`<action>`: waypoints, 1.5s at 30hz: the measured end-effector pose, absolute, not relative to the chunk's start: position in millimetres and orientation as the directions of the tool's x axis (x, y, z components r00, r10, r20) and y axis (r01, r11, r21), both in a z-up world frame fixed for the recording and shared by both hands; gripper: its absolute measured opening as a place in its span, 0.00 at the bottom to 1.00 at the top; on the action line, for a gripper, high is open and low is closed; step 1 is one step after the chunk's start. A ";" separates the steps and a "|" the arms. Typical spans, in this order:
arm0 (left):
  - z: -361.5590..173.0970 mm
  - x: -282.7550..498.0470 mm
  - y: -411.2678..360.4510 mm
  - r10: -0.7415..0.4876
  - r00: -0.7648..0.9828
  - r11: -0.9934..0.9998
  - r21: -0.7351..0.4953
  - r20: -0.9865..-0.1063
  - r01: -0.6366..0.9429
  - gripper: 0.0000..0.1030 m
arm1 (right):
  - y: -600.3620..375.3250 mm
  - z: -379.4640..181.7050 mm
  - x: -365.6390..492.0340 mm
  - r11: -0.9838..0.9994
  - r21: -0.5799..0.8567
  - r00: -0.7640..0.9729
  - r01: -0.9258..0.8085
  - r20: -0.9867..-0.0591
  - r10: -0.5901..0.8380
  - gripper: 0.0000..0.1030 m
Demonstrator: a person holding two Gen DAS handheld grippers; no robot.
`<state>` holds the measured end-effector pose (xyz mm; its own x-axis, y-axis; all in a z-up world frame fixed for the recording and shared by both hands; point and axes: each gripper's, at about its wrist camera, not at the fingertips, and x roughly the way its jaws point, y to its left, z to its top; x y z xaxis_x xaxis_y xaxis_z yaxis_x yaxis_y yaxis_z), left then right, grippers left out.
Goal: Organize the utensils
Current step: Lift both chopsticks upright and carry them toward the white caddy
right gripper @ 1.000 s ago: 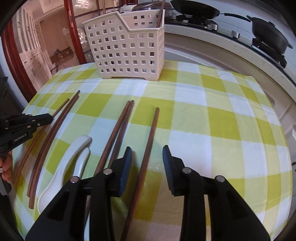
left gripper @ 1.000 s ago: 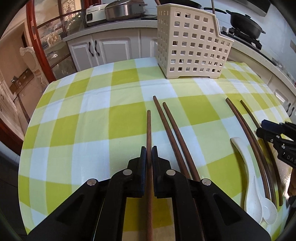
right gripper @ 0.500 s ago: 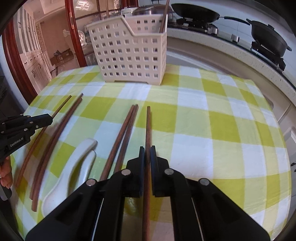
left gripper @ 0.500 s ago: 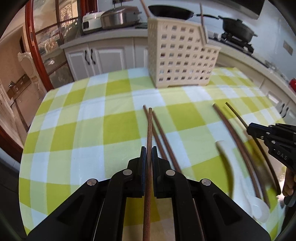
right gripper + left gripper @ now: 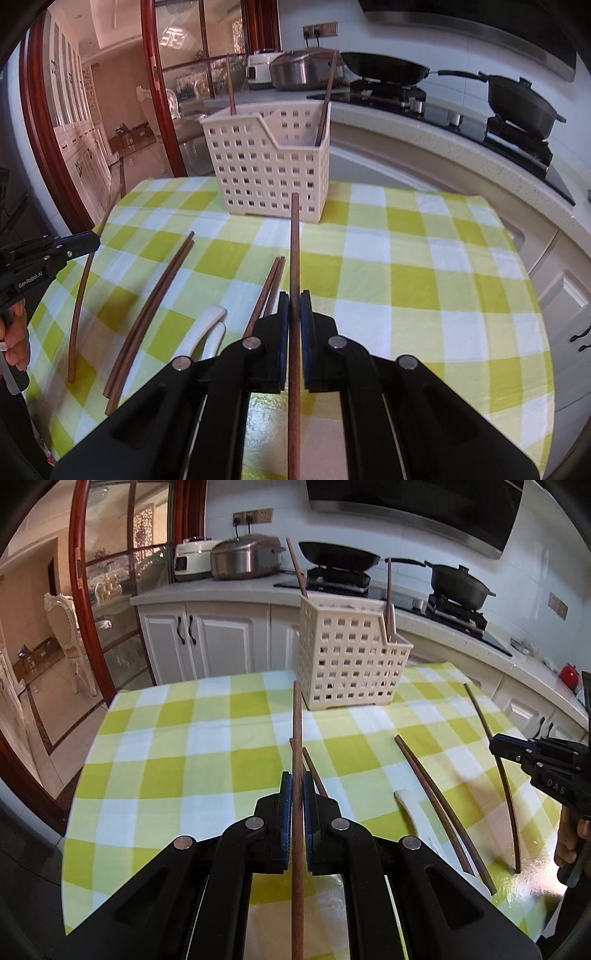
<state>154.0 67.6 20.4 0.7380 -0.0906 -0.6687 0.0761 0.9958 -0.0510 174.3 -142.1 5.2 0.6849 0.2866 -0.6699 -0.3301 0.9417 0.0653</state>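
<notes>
On the left side of the checked table (image 5: 177, 760), the left hand-held gripper (image 5: 297, 786) is clamped on one brown chopstick (image 5: 296, 738), which points toward the white slotted basket (image 5: 351, 657) at the table's far edge. Further right, the right hand-held gripper (image 5: 294, 306) pinches a second chopstick (image 5: 294, 251) the same way, while more chopsticks (image 5: 155, 291) and white spoons (image 5: 207, 325) lie on the cloth between them. Each stick is gripped near one end, so it could pivot or slip, and two sticks converging on the basket may clash or catch its rim.
</notes>
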 end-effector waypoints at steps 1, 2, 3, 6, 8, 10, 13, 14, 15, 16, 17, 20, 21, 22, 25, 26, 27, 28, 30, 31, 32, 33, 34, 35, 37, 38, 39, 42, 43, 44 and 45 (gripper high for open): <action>23.7 151.1 68.6 -0.089 0.743 0.996 -0.051 -0.663 0.074 0.06 | -143.5 8.3 172.1 0.942 0.065 0.690 -0.329 -0.665 0.287 0.06; 25.9 149.1 69.3 -0.089 0.747 0.996 -0.051 -0.659 0.074 0.06 | -144.4 10.6 169.7 0.942 0.065 0.694 -0.329 -0.660 0.288 0.06; 28.7 146.4 69.4 -0.087 0.751 0.996 -0.048 -0.654 0.073 0.06 | -145.2 12.9 167.5 0.942 0.065 0.696 -0.331 -0.657 0.290 0.06; 35.5 140.4 68.7 -0.083 0.762 0.996 -0.043 -0.642 0.073 0.06 | -147.0 18.8 162.4 0.940 0.068 0.701 -0.335 -0.648 0.297 0.06; 40.7 136.2 68.1 -0.083 0.770 0.996 -0.039 -0.633 0.075 0.06 | -148.5 22.4 159.3 0.940 0.066 0.707 -0.336 -0.642 0.298 0.06; 46.0 132.6 68.0 -0.082 0.778 0.996 -0.035 -0.623 0.077 0.06 | -149.7 25.3 157.6 0.940 0.065 0.711 -0.335 -0.637 0.297 0.06; 51.8 129.3 67.6 -0.083 0.787 0.996 -0.032 -0.612 0.080 0.06 | -152.3 30.1 154.7 0.941 0.064 0.718 -0.332 -0.630 0.296 0.06; 53.7 127.8 67.6 -0.081 0.789 0.996 -0.031 -0.608 0.078 0.06 | -152.6 31.0 154.5 0.941 0.063 0.719 -0.332 -0.628 0.296 0.06; 55.4 126.4 67.6 -0.080 0.792 0.997 -0.030 -0.605 0.078 0.06 | -153.4 32.6 153.2 0.941 0.064 0.721 -0.332 -0.626 0.297 0.06; 56.6 125.4 67.5 -0.081 0.794 0.996 -0.030 -0.602 0.079 0.06 | -154.3 34.5 152.1 0.941 0.066 0.723 -0.332 -0.623 0.299 0.06; 58.6 124.0 67.7 -0.079 0.797 0.997 -0.028 -0.598 0.078 0.06 | -155.3 37.4 150.0 0.940 0.067 0.726 -0.333 -0.618 0.301 0.06; 64.1 120.4 67.8 -0.078 0.806 0.997 -0.027 -0.587 0.077 0.06 | -157.4 46.7 144.2 0.940 0.063 0.740 -0.335 -0.601 0.304 0.06; 66.0 119.3 67.8 -0.077 0.809 0.997 -0.025 -0.583 0.077 0.06 | -157.8 50.1 142.6 0.940 0.062 0.745 -0.335 -0.594 0.304 0.06; 67.7 118.2 67.5 -0.078 0.811 0.997 -0.025 -0.580 0.077 0.06 | -158.6 53.4 141.1 0.940 0.061 0.749 -0.336 -0.588 0.306 0.06; 72.1 115.5 66.7 -0.081 0.817 0.996 -0.026 -0.570 0.080 0.06 | -160.4 62.9 135.0 0.940 0.054 0.762 -0.336 -0.570 0.305 0.06; 74.0 114.5 66.5 -0.082 0.820 0.996 -0.027 -0.567 0.081 0.06 | -161.0 65.0 133.5 0.940 0.054 0.765 -0.336 -0.566 0.306 0.06; 75.5 113.7 66.4 -0.085 0.821 0.996 -0.029 -0.564 0.083 0.06 | -162.0 68.3 131.6 0.940 0.054 0.769 -0.336 -0.561 0.307 0.06; 77.4 112.6 66.5 -0.088 0.823 0.996 -0.032 -0.561 0.084 0.06 | -162.8 70.9 130.0 0.940 0.054 0.772 -0.336 -0.557 0.307 0.06; 81.2 110.4 66.8 -0.089 0.829 0.996 -0.034 -0.552 0.084 0.06 | -164.8 76.7 126.4 0.940 0.054 0.780 -0.336 -0.544 0.309 0.06; 82.5 109.6 66.9 -0.089 0.831 0.996 -0.033 -0.550 0.085 0.06 | -165.4 79.0 125.5 0.941 0.052 0.783 -0.335 -0.540 0.309 0.06; 83.9 108.9 67.0 -0.089 0.833 0.996 -0.034 -0.547 0.085 0.06 | -165.9 81.2 124.7 0.941 0.049 0.786 -0.334 -0.536 0.307 0.06; 84.6 108.3 66.8 -0.089 0.833 0.996 -0.034 -0.545 0.085 0.06 | -166.0 82.1 124.6 0.942 0.049 0.788 -0.332 -0.534 0.306 0.06; 85.0 108.1 66.5 -0.091 0.834 0.996 -0.034 -0.544 0.086 0.06 | -166.3 82.3 125.1 0.942 0.049 0.788 -0.331 -0.534 0.305 0.06; 85.0 108.4 66.4 -0.094 0.833 0.995 -0.036 -0.545 0.089 0.06 | -166.6 82.1 125.5 0.942 0.048 0.789 -0.331 -0.534 0.304 0.06; 85.5 110.4 65.4 -0.093 0.833 0.995 -0.036 -0.545 0.088 0.06 | -167.6 83.5 125.6 0.942 0.056 0.787 -0.330 -0.535 0.308 0.06; 86.3 111.8 65.0 -0.095 0.833 0.995 -0.036 -0.545 0.090 0.05 | -167.8 84.8 125.7 0.941 0.059 0.787 -0.333 -0.533 0.312 0.06; 87.7 112.6 64.5 -0.098 0.834 0.995 -0.036 -0.543 0.093 0.05 | -167.6 86.1 125.7 0.941 0.060 0.788 -0.333 -0.531 0.312 0.06; 96.5 120.8 60.0 -0.114 0.836 0.993 -0.039 -0.537 0.110 0.05 | -169.0 96.4 131.4 0.941 0.064 0.794 -0.333 -0.519 0.316 0.06; 103.1 125.6 57.5 -0.116 0.841 0.993 -0.034 -0.529 0.115 0.05 | -170.0 102.0 135.7 0.941 0.067 0.797 -0.332 -0.513 0.318 0.06; 108.5 129.4 56.0 -0.118 0.844 0.992 -0.033 -0.523 0.119 0.05 | -170.7 108.1 140.9 0.940 0.072 0.799 -0.333 -0.508 0.322 0.06; 115.1 134.2 53.6 -0.126 0.848 0.991 -0.033 -0.515 0.128 0.05 | -170.4 113.7 145.5 0.939 0.076 0.799 -0.336 -0.504 0.327 0.06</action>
<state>134.2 53.6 115.1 0.8477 -0.1264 -0.5151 0.1279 0.9912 -0.0327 145.5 -170.4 113.7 0.7993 0.3266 -0.5044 -0.3355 0.9389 0.0763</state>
